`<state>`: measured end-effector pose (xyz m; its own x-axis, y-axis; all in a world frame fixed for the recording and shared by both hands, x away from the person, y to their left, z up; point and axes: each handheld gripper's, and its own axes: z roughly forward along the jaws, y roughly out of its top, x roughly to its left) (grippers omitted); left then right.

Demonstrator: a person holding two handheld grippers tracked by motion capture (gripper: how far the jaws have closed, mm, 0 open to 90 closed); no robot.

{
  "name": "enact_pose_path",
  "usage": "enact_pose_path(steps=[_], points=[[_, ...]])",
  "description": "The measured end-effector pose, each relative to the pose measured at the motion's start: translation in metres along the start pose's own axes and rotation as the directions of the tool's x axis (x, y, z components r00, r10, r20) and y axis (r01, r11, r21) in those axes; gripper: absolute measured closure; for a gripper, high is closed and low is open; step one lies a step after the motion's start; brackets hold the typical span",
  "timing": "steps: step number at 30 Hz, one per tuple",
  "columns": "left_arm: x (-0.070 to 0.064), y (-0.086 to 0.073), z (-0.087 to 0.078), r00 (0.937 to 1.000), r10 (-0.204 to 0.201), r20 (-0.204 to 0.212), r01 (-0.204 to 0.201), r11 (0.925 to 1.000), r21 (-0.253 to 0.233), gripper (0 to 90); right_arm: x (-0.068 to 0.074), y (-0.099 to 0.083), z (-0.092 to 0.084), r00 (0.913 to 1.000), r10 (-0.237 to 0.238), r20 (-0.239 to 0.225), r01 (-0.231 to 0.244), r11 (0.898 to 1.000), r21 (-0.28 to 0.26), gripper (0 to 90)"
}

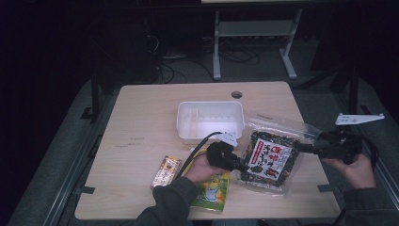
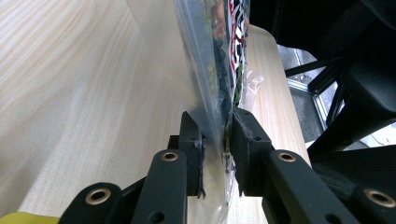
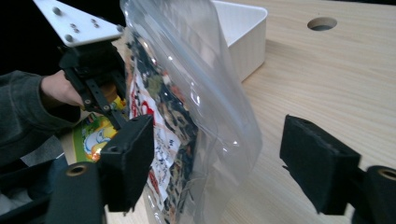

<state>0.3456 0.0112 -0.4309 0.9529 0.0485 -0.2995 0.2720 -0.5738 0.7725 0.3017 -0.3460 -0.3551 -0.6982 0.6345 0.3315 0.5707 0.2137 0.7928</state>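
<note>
A clear zip bag (image 1: 270,157) holding a dark snack pack with a red and white label is lifted off the table's right half. My left gripper (image 1: 244,165) is shut on the bag's left edge; in the left gripper view the film (image 2: 205,56) is pinched between both pads of that gripper (image 2: 217,121). My right gripper (image 1: 302,146) is at the bag's right edge and stands open. In the right gripper view the bag (image 3: 187,93) hangs between its wide-apart jaws (image 3: 219,140), close to the left pad (image 3: 133,154). The left gripper (image 3: 116,116) shows behind the bag.
An empty white tub (image 1: 210,104) stands mid-table behind the bag. A yellow-green packet (image 1: 211,190) lies under the left hand, and a small bar packet (image 1: 165,170) lies to its left. A round cable hole (image 1: 236,94) sits near the far edge.
</note>
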Motion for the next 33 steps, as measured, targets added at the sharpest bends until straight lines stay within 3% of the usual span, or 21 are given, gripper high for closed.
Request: enact_pose_path(steps=[7,11,16,26,30,33], points=[[0.001,0.0,0.0,1.0,-0.003,0.004,0.003,1.0,-0.004,75.1,-0.002,-0.004,0.013,0.9991,-0.005,-0.042,0.005,1.0,0.017,37.8],[0.001,0.0,0.0,1.0,-0.002,0.005,0.002,1.0,-0.005,75.1,0.001,-0.004,0.018,0.9937,-0.038,-0.105,0.04,0.999,0.018,54.2],[0.001,0.0,0.0,1.0,-0.002,-0.001,0.002,1.0,-0.008,74.8,0.002,-0.002,0.018,0.9902,-0.056,-0.128,0.058,0.998,0.017,66.9],[0.002,-0.001,-0.002,0.9995,-0.008,-0.03,0.007,0.9999,-0.009,70.5,0.004,0.001,0.013,0.9804,-0.047,-0.191,0.051,0.999,0.017,75.9],[0.003,-0.001,-0.004,0.999,-0.013,-0.042,0.012,0.9997,-0.019,66.9,0.005,0.001,0.011,0.9697,-0.04,-0.241,0.043,0.999,0.008,78.3],[0.002,-0.001,-0.004,0.9986,-0.012,-0.051,0.011,0.9997,-0.023,64.7,0.006,0.002,0.01,0.9686,-0.04,-0.245,0.043,0.999,0.007,78.6]])
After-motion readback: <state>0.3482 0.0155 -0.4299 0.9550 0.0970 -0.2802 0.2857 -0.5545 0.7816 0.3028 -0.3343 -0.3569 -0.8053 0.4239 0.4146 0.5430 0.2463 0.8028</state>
